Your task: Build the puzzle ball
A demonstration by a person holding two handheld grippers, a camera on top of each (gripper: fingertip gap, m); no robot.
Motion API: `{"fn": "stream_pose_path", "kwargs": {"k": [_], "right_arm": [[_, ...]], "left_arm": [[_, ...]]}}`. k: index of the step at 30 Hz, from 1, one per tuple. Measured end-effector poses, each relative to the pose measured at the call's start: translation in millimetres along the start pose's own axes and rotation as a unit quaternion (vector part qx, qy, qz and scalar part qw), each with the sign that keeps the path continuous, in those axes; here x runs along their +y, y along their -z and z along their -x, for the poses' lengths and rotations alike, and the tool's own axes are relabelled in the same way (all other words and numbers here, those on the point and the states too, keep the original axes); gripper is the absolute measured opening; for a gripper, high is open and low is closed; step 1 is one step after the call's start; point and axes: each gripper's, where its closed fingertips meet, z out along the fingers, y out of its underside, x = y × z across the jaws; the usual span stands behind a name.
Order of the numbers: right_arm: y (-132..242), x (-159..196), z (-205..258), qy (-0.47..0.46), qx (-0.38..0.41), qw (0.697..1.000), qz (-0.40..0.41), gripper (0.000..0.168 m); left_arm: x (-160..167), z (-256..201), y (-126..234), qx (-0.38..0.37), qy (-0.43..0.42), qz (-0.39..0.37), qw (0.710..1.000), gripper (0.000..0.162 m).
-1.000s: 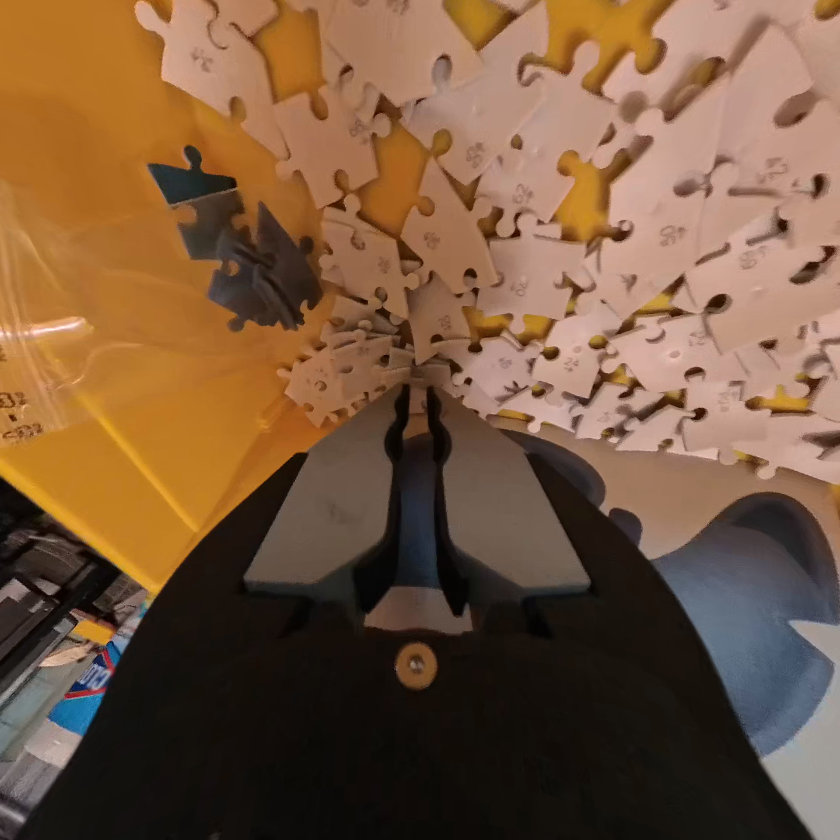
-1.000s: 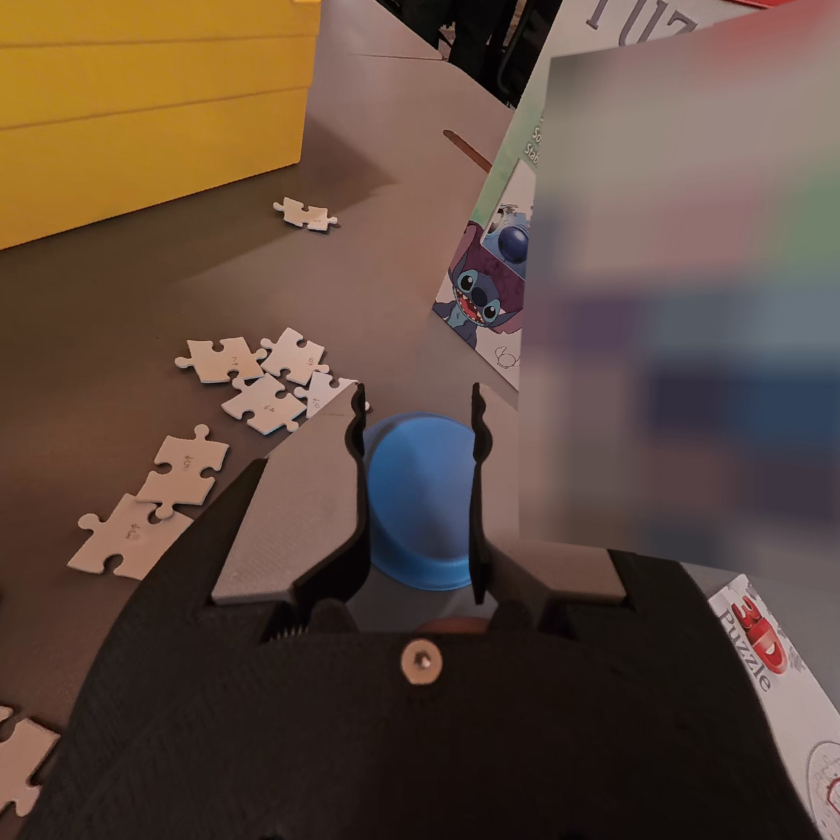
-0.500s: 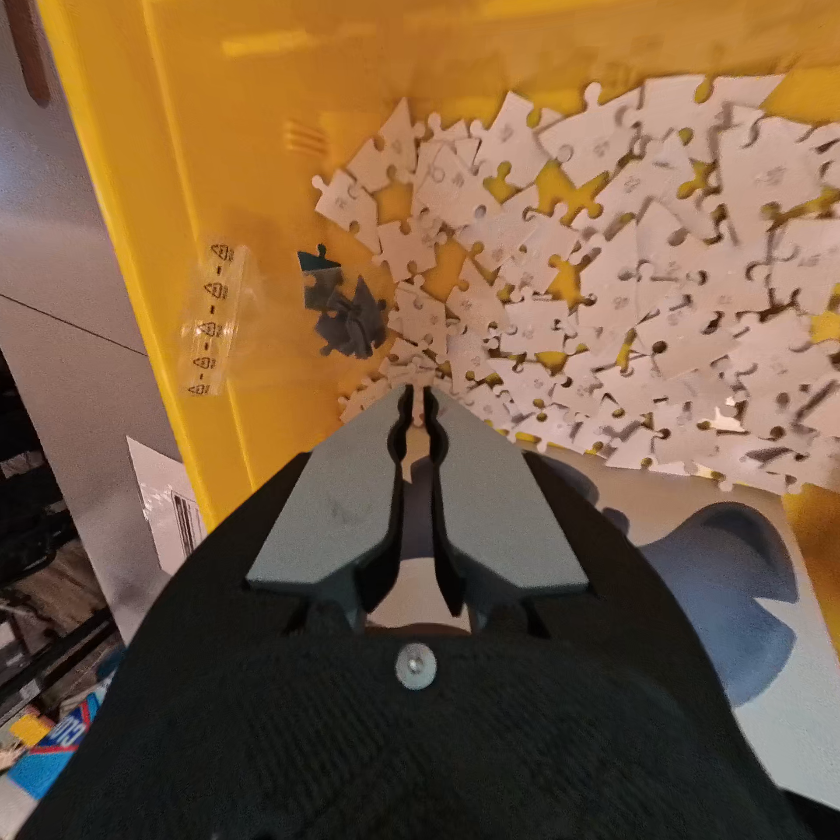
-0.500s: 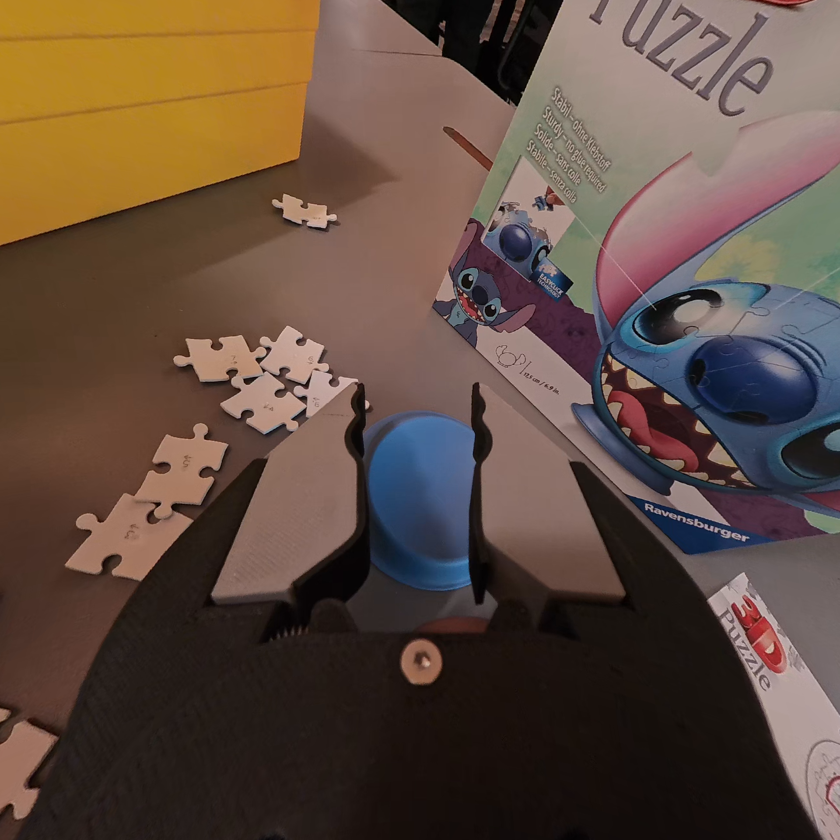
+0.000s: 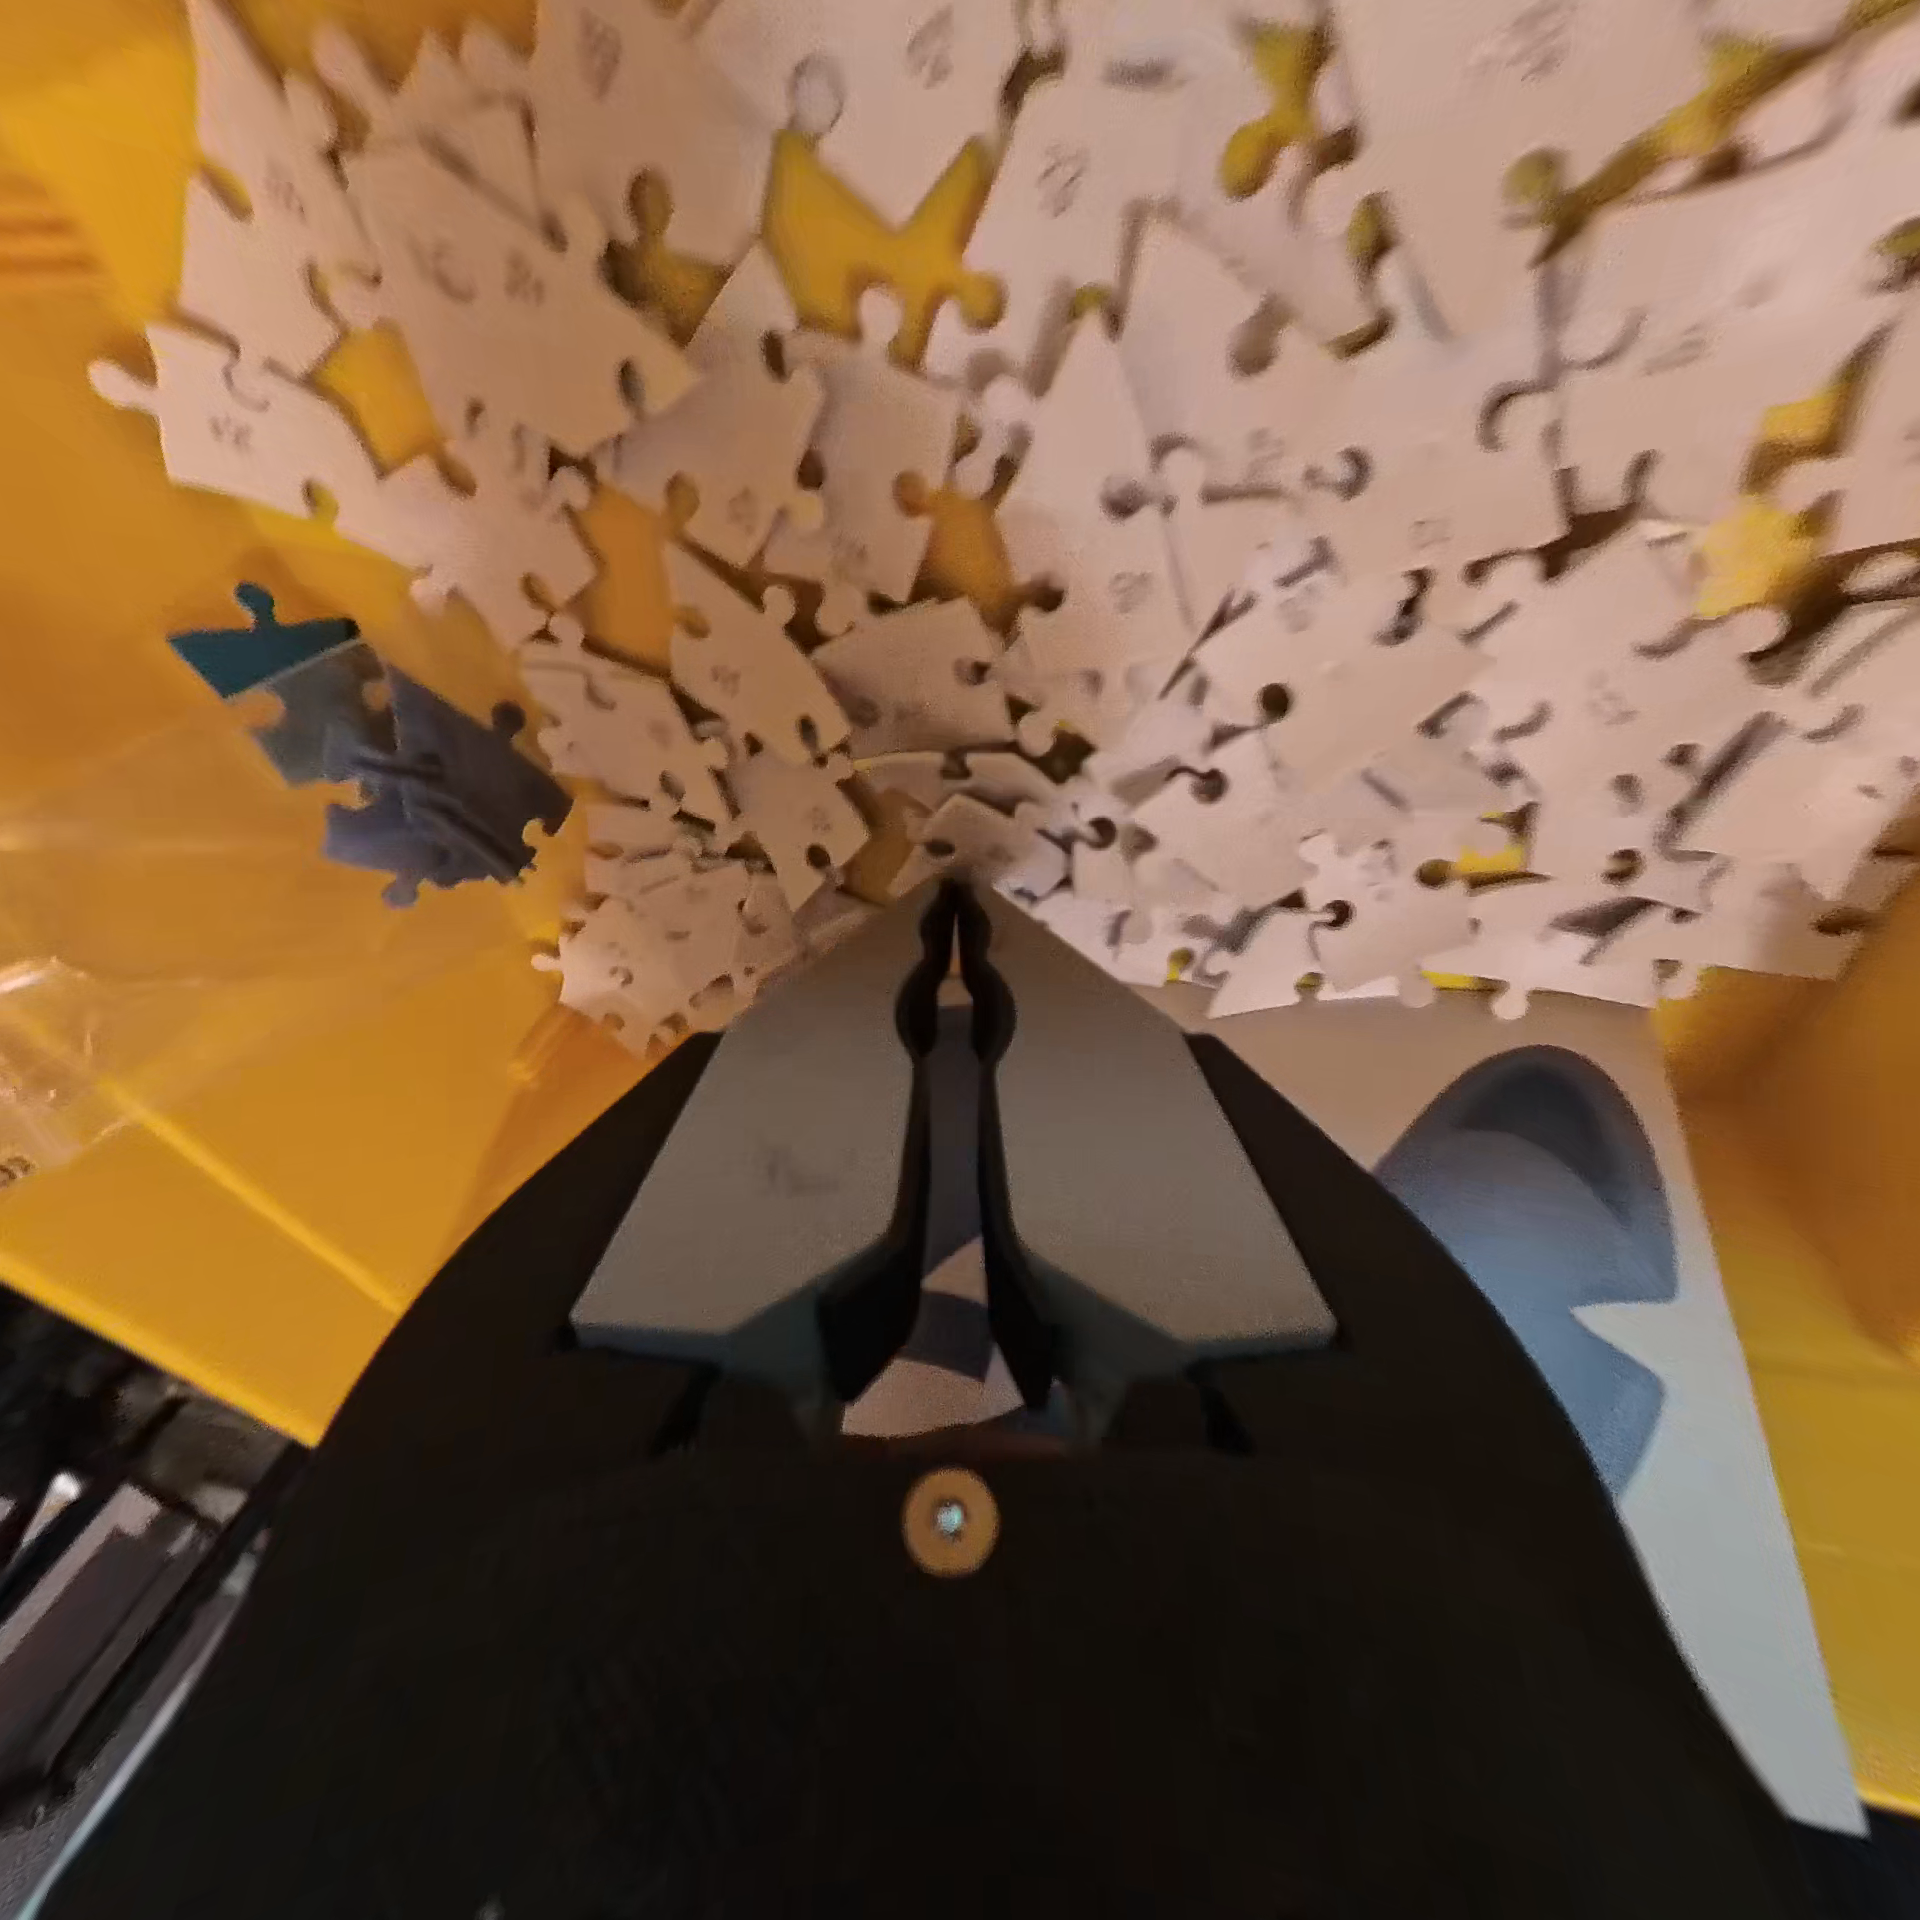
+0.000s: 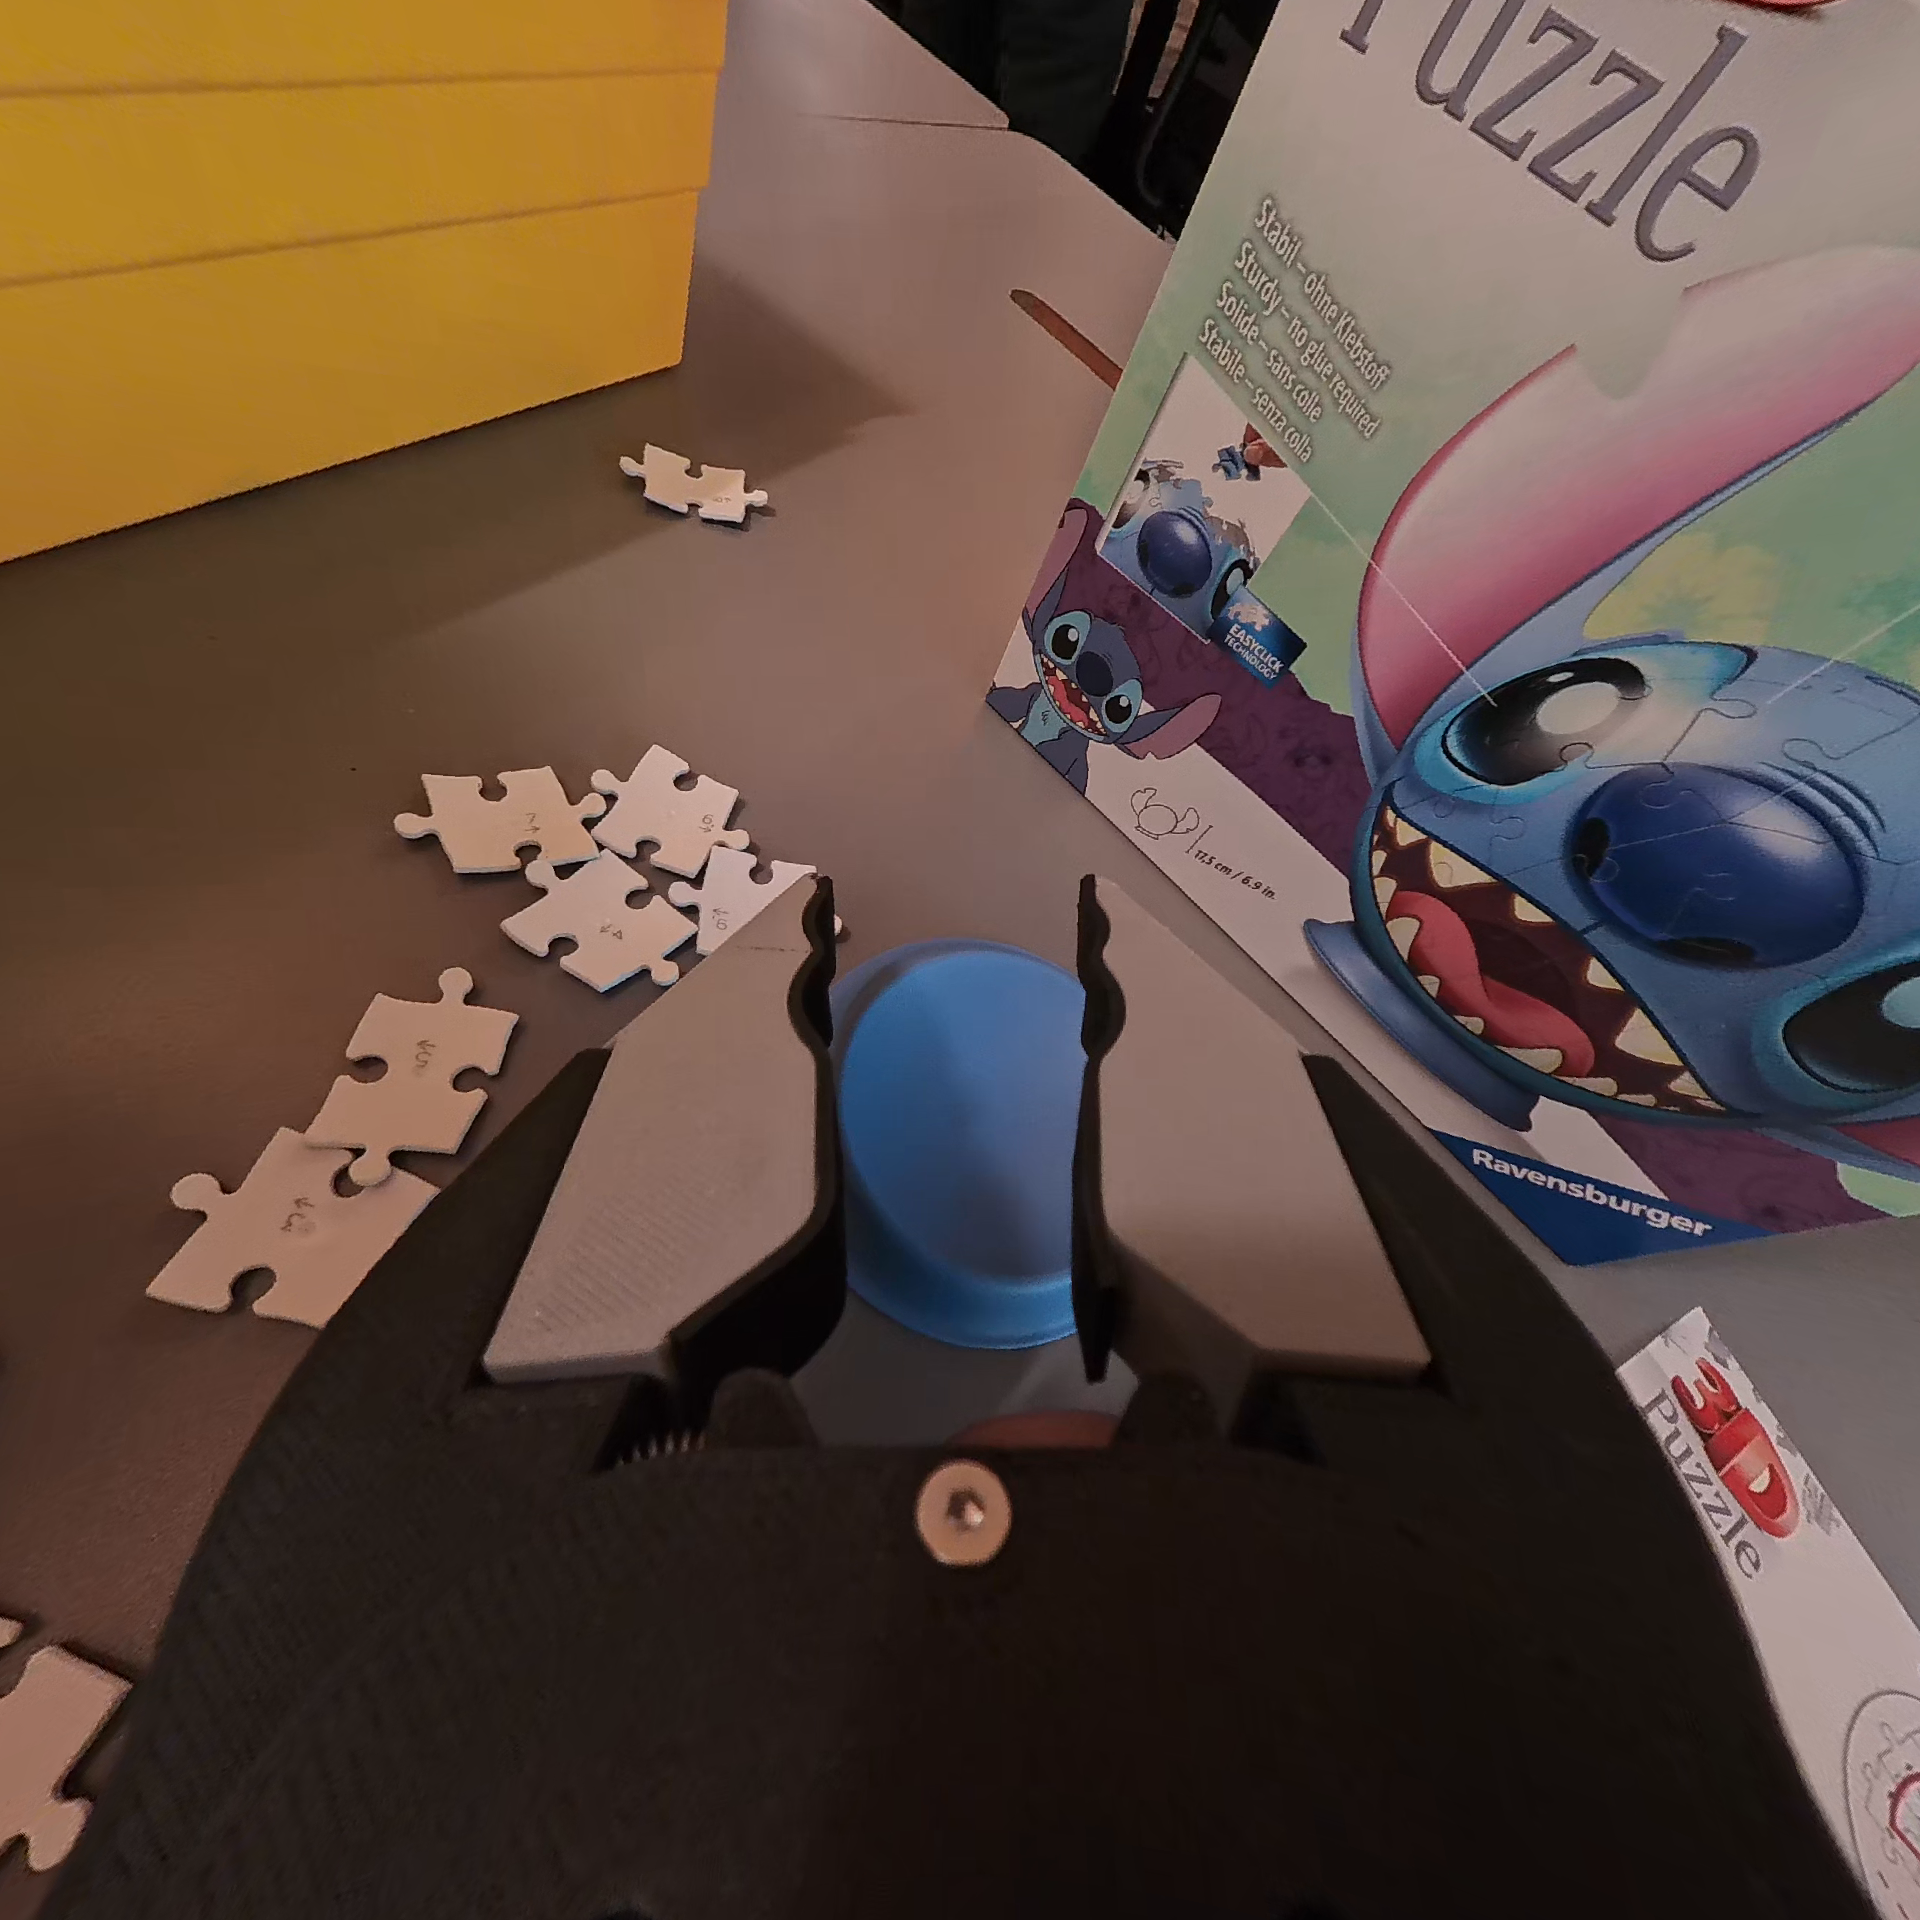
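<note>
In the left wrist view, a heap of white-backed puzzle pieces (image 5: 1195,520) fills a yellow bin (image 5: 208,1039). A few blue-faced pieces (image 5: 416,769) lie at the heap's left. My left gripper (image 5: 951,899) is down in the heap, its jaws shut with the tips pinching the edge of a white piece (image 5: 977,831). In the right wrist view, my right gripper (image 6: 951,914) is open and hovers over the grey table. A blue round stand (image 6: 956,1143) sits between its fingers. Several loose white pieces (image 6: 603,925) lie to its left.
The puzzle box (image 6: 1558,727) stands upright right of the right gripper, with a leaflet (image 6: 1787,1558) in front of it. The yellow bin (image 6: 312,260) stands at the far left. In the bin lie a clear plastic bag (image 5: 62,1039) and a printed sheet (image 5: 1538,1195). Some 35 cm of space lies between my two pairs of fingers.
My left gripper rose away from the heap, then dropped back into it, and its jaws closed from a narrow gap to shut. The right gripper has not moved.
</note>
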Motion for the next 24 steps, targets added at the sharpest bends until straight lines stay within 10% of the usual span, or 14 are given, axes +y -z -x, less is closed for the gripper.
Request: {"fn": "stream_pose_path", "kwargs": {"k": [11,17,21,24], "right_arm": [[1,-5,-5,-0.023,0.003,1.000,-0.010,0.042],[32,-117,17,-0.145,-0.108,0.967,-0.182,0.008],[5,-168,61,-0.105,-0.153,0.973,-0.137,0.000],[-29,-187,100,-0.032,-0.160,0.985,-0.055,0.000]], "left_arm": [[-12,84,84,-0.141,0.164,-0.220,0.951,0.010],[1,131,178,-0.269,0.257,-0.384,0.845,0.009],[48,163,237,-0.335,0.381,-0.474,0.720,0.003],[65,162,247,-0.309,0.414,-0.505,0.692,0.002]]}}
